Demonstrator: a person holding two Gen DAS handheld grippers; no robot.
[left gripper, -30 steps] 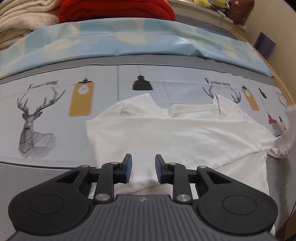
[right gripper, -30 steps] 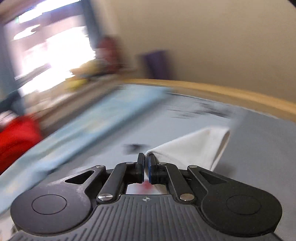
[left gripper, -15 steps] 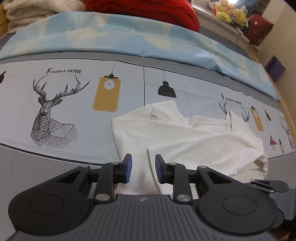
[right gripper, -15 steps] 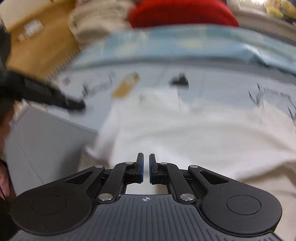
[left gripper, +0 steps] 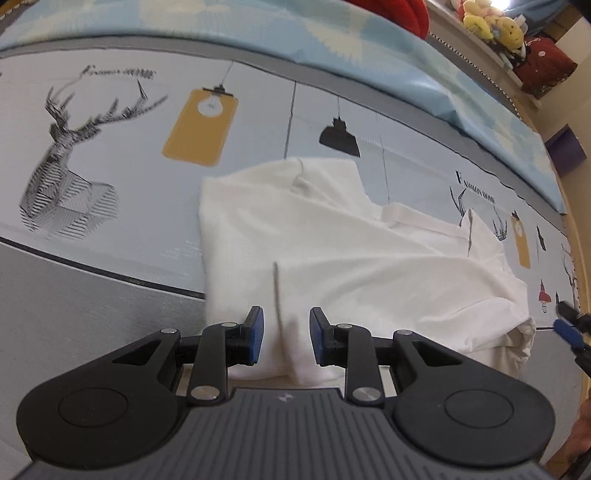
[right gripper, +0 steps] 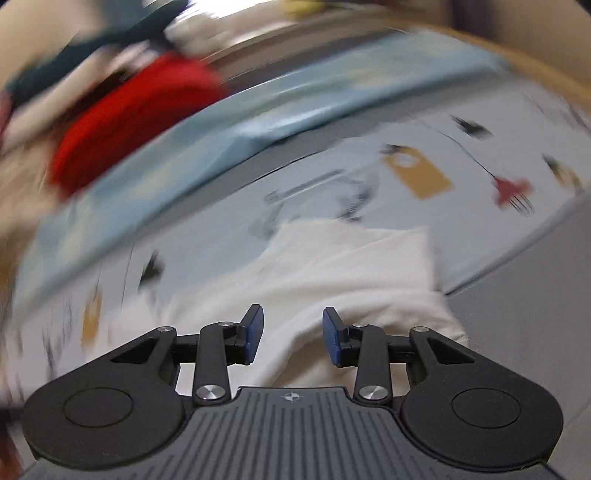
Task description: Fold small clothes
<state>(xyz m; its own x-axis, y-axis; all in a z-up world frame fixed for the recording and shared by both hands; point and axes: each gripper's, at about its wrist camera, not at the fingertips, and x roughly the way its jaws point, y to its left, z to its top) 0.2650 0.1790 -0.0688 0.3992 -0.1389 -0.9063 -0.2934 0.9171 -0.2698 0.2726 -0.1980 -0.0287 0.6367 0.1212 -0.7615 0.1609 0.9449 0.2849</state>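
A small white shirt (left gripper: 332, 251) lies partly folded on the printed bedsheet (left gripper: 110, 147), its right side folded over the body with a vertical fabric edge near the front. My left gripper (left gripper: 286, 332) is open and empty, low over the shirt's near hem. The right gripper's tip shows at the far right of the left wrist view (left gripper: 570, 328). In the blurred right wrist view, my right gripper (right gripper: 292, 332) is open and empty over the shirt (right gripper: 332, 266).
A light blue duvet (left gripper: 332, 40) runs along the back with a red blanket (right gripper: 129, 118) and plush toys (left gripper: 491, 22) behind. A grey sheet band (left gripper: 74, 314) lies at the front. The wooden bed edge (left gripper: 576, 258) is at the right.
My right gripper has opened, let go of the shirt's side and swung right. The shirt's right side now lies folded over. My left gripper moved left and closer to the hem.
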